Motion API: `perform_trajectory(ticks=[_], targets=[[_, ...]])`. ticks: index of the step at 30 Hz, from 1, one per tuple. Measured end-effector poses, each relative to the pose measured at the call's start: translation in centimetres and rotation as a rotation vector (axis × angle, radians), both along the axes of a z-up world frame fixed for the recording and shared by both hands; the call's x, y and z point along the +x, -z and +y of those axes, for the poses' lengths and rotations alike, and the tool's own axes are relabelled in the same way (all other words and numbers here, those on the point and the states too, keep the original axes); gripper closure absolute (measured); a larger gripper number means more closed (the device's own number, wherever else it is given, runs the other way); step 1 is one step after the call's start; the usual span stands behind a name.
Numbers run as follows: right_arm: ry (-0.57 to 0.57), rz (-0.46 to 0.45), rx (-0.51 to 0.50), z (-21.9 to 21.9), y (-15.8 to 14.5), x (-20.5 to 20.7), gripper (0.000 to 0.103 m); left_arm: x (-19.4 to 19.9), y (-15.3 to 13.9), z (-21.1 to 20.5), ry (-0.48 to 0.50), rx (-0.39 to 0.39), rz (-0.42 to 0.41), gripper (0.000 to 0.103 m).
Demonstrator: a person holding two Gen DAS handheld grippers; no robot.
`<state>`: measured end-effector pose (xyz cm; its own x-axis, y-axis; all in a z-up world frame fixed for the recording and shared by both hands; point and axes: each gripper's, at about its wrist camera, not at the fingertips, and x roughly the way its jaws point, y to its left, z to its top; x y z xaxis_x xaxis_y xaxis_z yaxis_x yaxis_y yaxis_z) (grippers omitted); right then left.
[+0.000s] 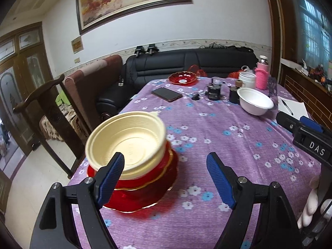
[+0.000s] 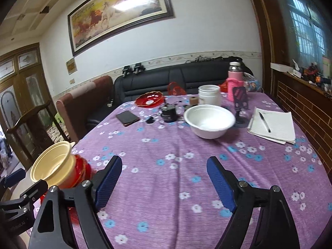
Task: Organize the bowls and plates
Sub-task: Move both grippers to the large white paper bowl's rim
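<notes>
The left gripper (image 1: 166, 166) has its two blue fingers spread wide, with nothing between them. Just in front of its left finger (image 1: 112, 178) sits a stack near the left edge of the table. On top is a cream plastic bowl (image 1: 126, 139), tipped a bit toward the camera. Under it are shiny red glass dishes with gold rims (image 1: 145, 184), one on top of the other. The stack rests on the purple tablecloth with white and blue flowers (image 1: 217, 128).

The right gripper (image 2: 165, 177) is wide open too and holds nothing. It hangs over a bare part of the cloth. Far in front of it stands a round white bowl (image 2: 209, 123), right side up. Beside that bowl lies a white notebook (image 2: 274, 126) with a pen (image 2: 264, 122) on it.

At the far end of the table sits one more red glass dish (image 2: 149, 100), alone and well apart from the stack. Near it lies a dark phone (image 2: 127, 117). Behind the white bowl are a white tub (image 2: 209, 94) and a pink bottle (image 2: 235, 81).
</notes>
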<state>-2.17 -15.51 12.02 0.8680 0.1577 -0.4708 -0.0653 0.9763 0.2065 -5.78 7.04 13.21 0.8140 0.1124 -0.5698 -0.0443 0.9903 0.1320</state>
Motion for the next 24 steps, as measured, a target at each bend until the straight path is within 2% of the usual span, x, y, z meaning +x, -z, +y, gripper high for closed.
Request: perform_trajectory(ticks=[13,18,24], targets=[[0.072,0.041,0.039,-4.1,1.1,0.6,0.014,0.5,0.9,-3.6,0.074,0.032,0.028,0.022],[0.094,0.066,0.042,-5.2,1.7,1.0,0.014,1.4,1.3,-4.7,0.114,-0.009,0.062,0.022],[0.165,0.121,0.049,-7.8,2.7,1.2,0.014,4.0,1.9,-7.5,0.209,-0.074,0.082,0.022]])
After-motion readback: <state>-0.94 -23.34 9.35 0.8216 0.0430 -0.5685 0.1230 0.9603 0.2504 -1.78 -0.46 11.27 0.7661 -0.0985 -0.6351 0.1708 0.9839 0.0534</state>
